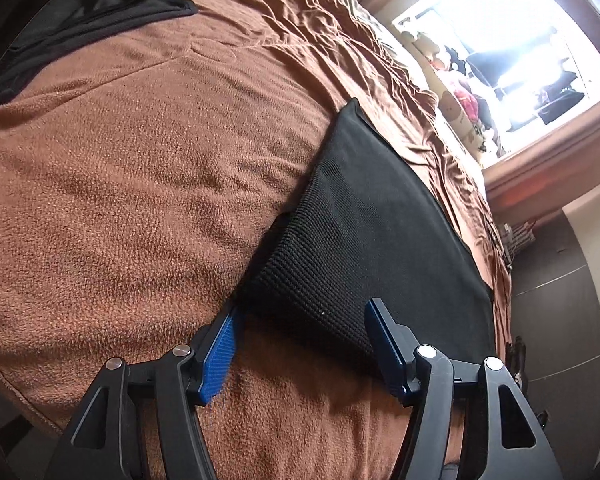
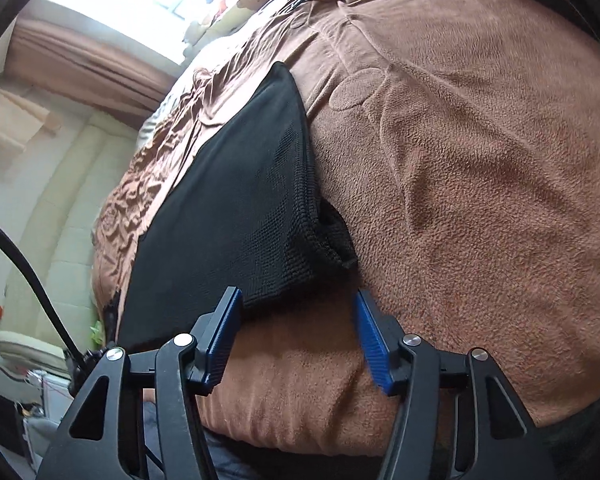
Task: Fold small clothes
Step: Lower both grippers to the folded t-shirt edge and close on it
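Observation:
A black mesh garment (image 1: 364, 232) lies flat and folded on a brown fleece blanket (image 1: 140, 160) spread over a bed. My left gripper (image 1: 303, 316) hovers low over the garment's near corner. Its blue pads (image 1: 220, 352) stand apart, the corner lies between them, and neither pad presses on the cloth. In the right wrist view the same garment (image 2: 228, 208) shows a small flap sticking out at its right edge. My right gripper (image 2: 296, 295) straddles the near corner there, its pads (image 2: 370, 340) also apart and not clamping the fabric.
A second black garment (image 1: 80, 12) lies at the blanket's far left corner. Plush toys and pillows (image 1: 456, 96) sit by a bright window (image 1: 512, 52). A black cable (image 2: 32, 276) hangs at the left beside the bed's edge, with a tiled wall (image 2: 40, 200) behind it.

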The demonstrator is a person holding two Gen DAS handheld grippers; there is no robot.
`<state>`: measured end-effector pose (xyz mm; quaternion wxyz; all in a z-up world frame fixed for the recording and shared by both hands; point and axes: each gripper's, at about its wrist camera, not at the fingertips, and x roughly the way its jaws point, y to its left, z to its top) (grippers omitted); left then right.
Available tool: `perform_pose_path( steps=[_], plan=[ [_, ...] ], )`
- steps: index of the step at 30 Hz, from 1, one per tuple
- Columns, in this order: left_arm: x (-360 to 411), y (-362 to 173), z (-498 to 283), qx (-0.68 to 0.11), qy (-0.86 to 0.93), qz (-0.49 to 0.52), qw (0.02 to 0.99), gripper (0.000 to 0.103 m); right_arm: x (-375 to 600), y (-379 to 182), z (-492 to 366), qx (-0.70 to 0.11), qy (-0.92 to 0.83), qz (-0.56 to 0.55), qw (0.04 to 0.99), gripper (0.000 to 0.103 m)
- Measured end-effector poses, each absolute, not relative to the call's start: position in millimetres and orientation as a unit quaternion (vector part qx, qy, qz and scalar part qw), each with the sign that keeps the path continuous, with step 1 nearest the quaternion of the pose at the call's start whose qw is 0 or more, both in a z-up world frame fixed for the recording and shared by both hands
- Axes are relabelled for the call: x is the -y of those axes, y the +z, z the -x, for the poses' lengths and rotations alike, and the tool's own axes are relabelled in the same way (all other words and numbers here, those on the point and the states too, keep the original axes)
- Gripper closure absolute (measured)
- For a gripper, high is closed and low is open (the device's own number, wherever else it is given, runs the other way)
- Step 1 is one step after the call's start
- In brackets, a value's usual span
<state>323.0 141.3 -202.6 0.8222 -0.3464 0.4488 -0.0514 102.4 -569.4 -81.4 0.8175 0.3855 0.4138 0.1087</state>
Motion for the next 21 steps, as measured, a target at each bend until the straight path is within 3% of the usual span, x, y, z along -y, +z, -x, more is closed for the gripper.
perform_pose_path(
  steps=[6, 21],
  plan=[
    [-150.7, -209.4, -326.3, -0.427, -0.038, 0.386, 0.817, 0.044, 571.3, -100.3, -116.1, -0.405, 0.105, -0.432, 0.799, 0.066],
    [-154.8, -214.5, -315.8, -0.405, -0.029, 0.459, 0.790, 0.049, 567.7, -108.4, -118.6, -0.398, 0.094, -0.445, 0.797, 0.070]
  ],
)
